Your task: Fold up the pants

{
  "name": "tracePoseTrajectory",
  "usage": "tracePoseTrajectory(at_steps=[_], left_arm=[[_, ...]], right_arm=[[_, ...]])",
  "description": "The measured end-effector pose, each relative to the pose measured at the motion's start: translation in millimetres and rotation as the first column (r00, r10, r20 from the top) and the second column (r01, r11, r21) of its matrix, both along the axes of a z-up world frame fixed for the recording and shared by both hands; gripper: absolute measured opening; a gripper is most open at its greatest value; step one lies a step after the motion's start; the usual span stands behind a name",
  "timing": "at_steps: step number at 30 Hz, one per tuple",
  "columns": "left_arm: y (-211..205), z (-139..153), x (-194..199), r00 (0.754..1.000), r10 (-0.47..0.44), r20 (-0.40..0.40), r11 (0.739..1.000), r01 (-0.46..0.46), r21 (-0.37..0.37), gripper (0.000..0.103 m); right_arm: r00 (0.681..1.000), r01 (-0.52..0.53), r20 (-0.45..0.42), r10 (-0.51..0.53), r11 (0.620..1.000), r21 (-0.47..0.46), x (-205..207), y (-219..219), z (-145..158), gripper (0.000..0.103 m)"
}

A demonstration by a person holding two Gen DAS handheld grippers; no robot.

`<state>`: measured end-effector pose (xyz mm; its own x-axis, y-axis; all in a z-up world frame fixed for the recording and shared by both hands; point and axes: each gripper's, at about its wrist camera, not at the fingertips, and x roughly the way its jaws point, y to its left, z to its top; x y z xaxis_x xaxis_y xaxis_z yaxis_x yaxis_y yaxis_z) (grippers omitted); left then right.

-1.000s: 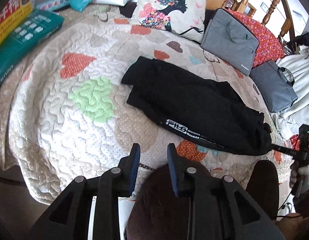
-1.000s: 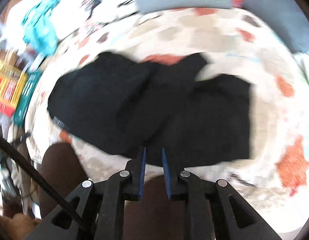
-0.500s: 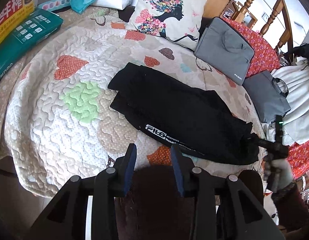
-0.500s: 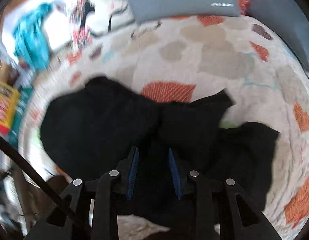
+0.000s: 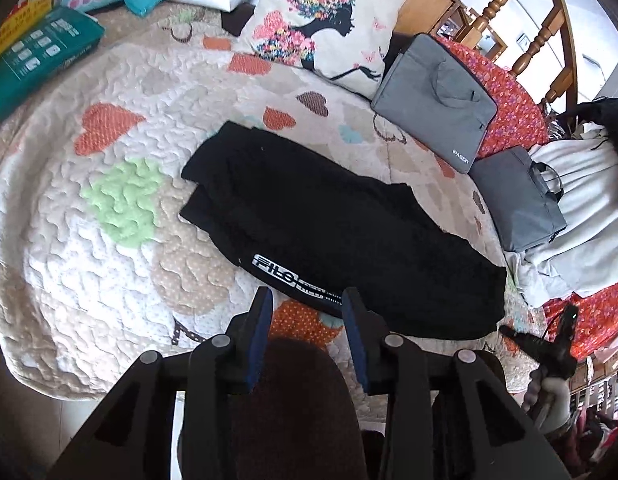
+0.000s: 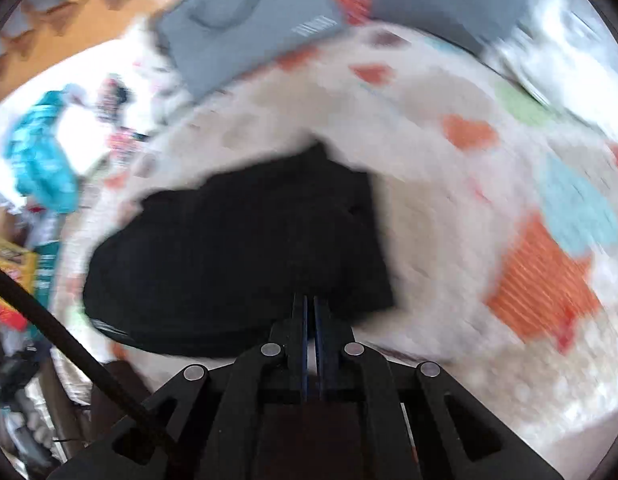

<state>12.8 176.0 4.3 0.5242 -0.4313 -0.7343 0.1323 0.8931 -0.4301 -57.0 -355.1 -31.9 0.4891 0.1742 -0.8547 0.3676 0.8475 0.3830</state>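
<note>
The black track pants (image 5: pixel 341 236) lie lengthwise across the quilt (image 5: pixel 89 240), legs stacked. The right gripper (image 6: pixel 310 312), pressed together, sits at their waist end. The left gripper (image 5: pixel 307 320), spread, hangs empty beside the logo edge.

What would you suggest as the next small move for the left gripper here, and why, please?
Probably ease the left gripper forward to the near edge of the pants. Its jaws stand open and hold nothing, just short of the printed hem, while the pants lie lengthwise on the quilt. The right gripper looks shut at the fabric's other end, though that view is blurred.
</note>
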Motion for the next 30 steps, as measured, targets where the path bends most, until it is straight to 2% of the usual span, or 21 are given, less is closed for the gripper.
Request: tracePoseTrajectory(at_steps=[2,4,5,6,8,9,13,14,15,16,17,20,24,27,30], left_arm=[[-2.1,-0.4,-1.1,1.0,-0.003,-0.001,1.0,0.003,0.007,0.034],[-0.7,0.1,-2.5,1.0,0.001,0.0,1.0,-0.001,0.013,0.035],[0.8,-0.1,-2.6,1.0,0.005,-0.003,1.0,-0.005,0.011,0.035],[2.5,-0.5,-2.4,1.0,0.011,-0.006,1.0,-0.011,0.006,0.035],[6.0,-2.0,-2.2,0.999,0.029,-0.018,0.999,-0.029,-0.019,0.035],[6.8,-2.6,-2.3,0.999,0.034,-0.024,0.999,-0.035,-0.03,0.035],[4.4,-0.6,-5.7,0.999,0.042,-0.027,0.999,-0.042,-0.023,0.035],[3.7,0.5,-6.4,0.999,0.041,-0.025,0.999,-0.042,-0.018,0.036],[3.0,1.8,-7.4,0.999,0.041,-0.023,0.999,-0.042,-0.013,0.036],[2.9,3.1,-7.6,0.999,0.041,-0.021,0.999,-0.041,-0.009,0.036],[3.2,4.1,-7.1,0.999,0.043,-0.021,0.999,-0.043,-0.005,0.036],[4.4,4.4,-2.4,0.998,0.057,-0.03,0.998,-0.058,-0.008,0.037],[1.4,6.6,3.5,0.997,0.069,-0.044,0.997,-0.07,-0.017,0.037],[-6.2,13.0,3.9,0.998,0.061,-0.025,0.998,-0.061,-0.007,0.037],[-11.3,14.6,4.1,0.998,0.054,-0.02,0.998,-0.054,-0.006,0.038]], right_arm=[[0.998,0.068,-0.009,-0.068,0.997,0.038,-6.4,-16.2,-5.1,0.007],[0.993,0.115,0.025,-0.118,0.99,0.086,-7.2,-30.4,-1.1,0.028],[0.989,0.127,0.057,-0.134,0.987,0.099,-4.5,-34.3,3.4,0.05],[0.985,0.128,0.103,-0.14,0.986,0.111,0.8,-36.6,8.9,0.066],[0.981,0.113,0.145,-0.13,0.987,0.116,16.9,-38.2,12.8,0.074],[0.982,0.099,0.147,-0.117,0.987,0.124,26.8,-37.1,10.7,0.074],[0.994,0.049,0.086,-0.064,0.985,0.165,67.2,-28.0,-15.6,0.074],[0.995,0.044,0.082,-0.054,0.992,0.116,71.5,-24.9,-17.3,0.067],[0.996,0.012,0.084,-0.019,0.997,0.082,77.7,-18.5,-14.4,0.034],[0.997,-0.019,0.079,0.009,0.992,0.127,82.8,-15.3,-13.4,0.017],[0.997,-0.014,0.076,0.004,0.99,0.137,84.2,-15.6,-8.7,0.017],[0.992,-0.037,0.127,0.027,0.996,0.081,90.1,-16.7,16.5,0.015],[0.982,0.007,0.187,-0.02,0.998,0.067,97.2,-39.1,42.4,0.011],[0.98,0.061,0.184,-0.072,0.996,0.066,100.0,-59.8,43.3,0.011],[0.981,0.103,0.153,-0.116,0.99,0.093,97.1,-74.2,28.4,0.011]])
